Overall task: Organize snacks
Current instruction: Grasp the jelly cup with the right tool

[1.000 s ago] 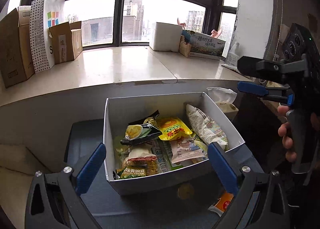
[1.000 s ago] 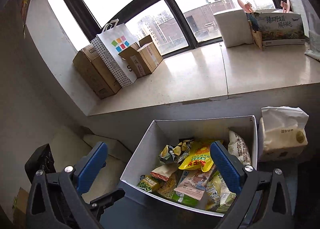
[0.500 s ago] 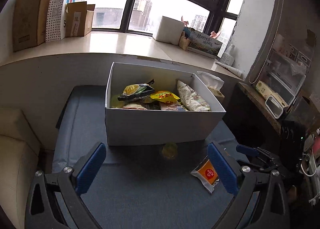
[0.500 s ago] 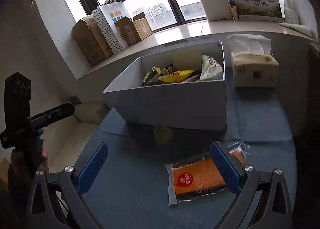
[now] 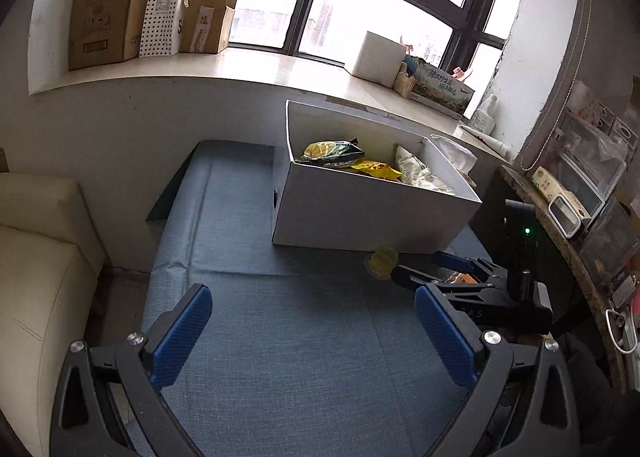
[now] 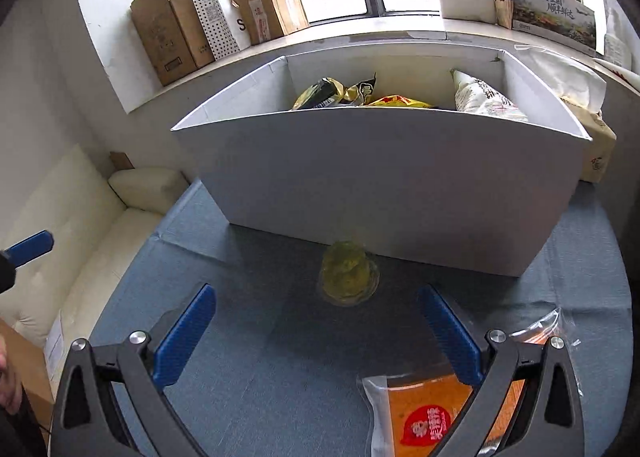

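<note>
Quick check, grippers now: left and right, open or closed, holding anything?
Left gripper: open, holding nothing, over the blue cloth.
Right gripper: open, holding nothing, facing the yellow jelly cup.

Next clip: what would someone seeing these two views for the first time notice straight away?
The white box, full of snack bags, stands on the blue cloth below the window sill. In front of it sits a small yellow-green jelly cup, straight ahead of the open right gripper. An orange snack packet lies beneath that gripper's right finger.
</note>
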The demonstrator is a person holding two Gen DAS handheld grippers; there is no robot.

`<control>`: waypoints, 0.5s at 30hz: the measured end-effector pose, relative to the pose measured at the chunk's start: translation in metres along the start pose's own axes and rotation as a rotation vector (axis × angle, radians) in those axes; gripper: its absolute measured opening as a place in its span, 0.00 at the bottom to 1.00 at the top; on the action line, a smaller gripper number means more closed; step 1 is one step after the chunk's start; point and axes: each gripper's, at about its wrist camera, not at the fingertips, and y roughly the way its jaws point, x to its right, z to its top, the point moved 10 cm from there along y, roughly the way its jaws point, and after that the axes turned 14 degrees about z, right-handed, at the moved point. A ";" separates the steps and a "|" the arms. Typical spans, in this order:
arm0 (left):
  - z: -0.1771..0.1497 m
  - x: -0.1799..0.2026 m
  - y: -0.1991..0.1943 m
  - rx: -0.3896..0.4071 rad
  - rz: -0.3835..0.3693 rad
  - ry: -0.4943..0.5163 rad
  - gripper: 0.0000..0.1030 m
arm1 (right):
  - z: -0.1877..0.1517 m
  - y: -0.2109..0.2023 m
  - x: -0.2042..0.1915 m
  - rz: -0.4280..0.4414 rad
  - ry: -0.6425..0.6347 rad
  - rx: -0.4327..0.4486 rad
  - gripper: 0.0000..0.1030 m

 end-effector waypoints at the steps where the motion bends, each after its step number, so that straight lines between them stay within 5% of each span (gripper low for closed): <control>1: -0.001 -0.004 -0.001 0.005 0.006 -0.007 1.00 | 0.002 0.004 0.002 -0.009 0.005 -0.006 1.00; 10: -0.016 -0.027 0.007 -0.028 0.019 -0.036 1.00 | 0.001 0.042 0.018 -0.100 0.027 -0.093 0.97; 12: -0.018 -0.028 0.011 -0.038 0.029 -0.040 1.00 | -0.003 0.049 0.022 -0.114 0.027 -0.111 0.71; 13: -0.019 -0.029 0.013 -0.044 0.026 -0.043 1.00 | -0.005 0.051 0.026 -0.137 0.028 -0.124 0.48; 15: -0.020 -0.028 0.016 -0.051 0.026 -0.044 1.00 | -0.003 0.048 0.027 -0.152 0.013 -0.106 0.40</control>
